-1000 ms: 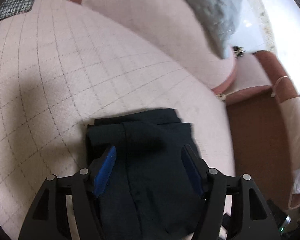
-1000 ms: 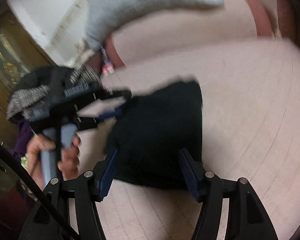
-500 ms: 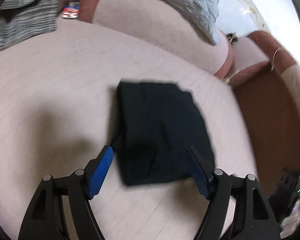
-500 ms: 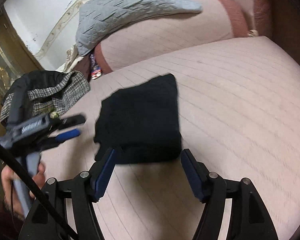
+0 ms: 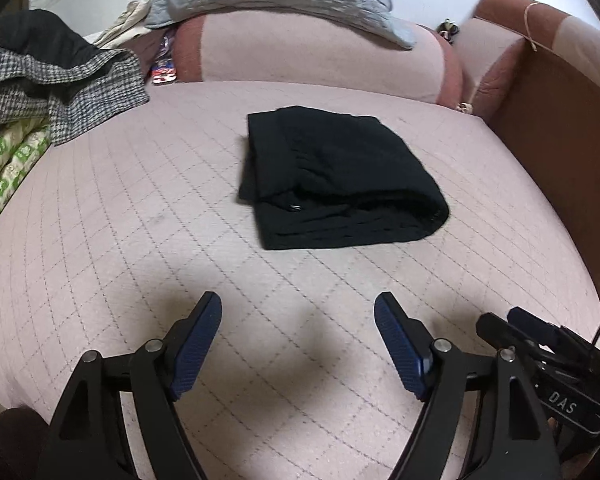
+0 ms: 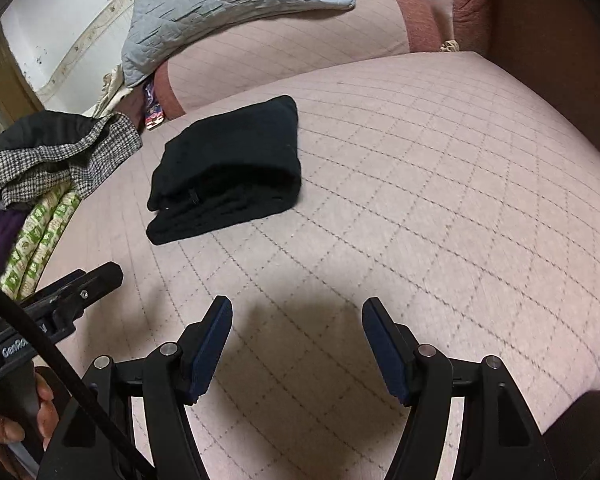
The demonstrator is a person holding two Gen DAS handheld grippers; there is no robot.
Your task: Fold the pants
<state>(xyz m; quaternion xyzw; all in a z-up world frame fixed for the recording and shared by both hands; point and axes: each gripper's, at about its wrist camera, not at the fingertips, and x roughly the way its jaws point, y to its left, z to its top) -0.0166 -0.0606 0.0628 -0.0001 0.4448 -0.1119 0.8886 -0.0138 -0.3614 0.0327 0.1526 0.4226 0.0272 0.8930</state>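
Black pants (image 5: 336,178) folded on bed (image 5: 140,216) | left gripper (image 5: 298,312) wide | right gripper (image 6: 297,316) wide

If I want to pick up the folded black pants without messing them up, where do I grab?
Probably grab the black pants at the thick rounded fold on their right edge, coming in low from the right with the open right gripper. There every layer is joined, so one pinch should catch them all. The near-left edge shows loose stacked layers that could fall apart.
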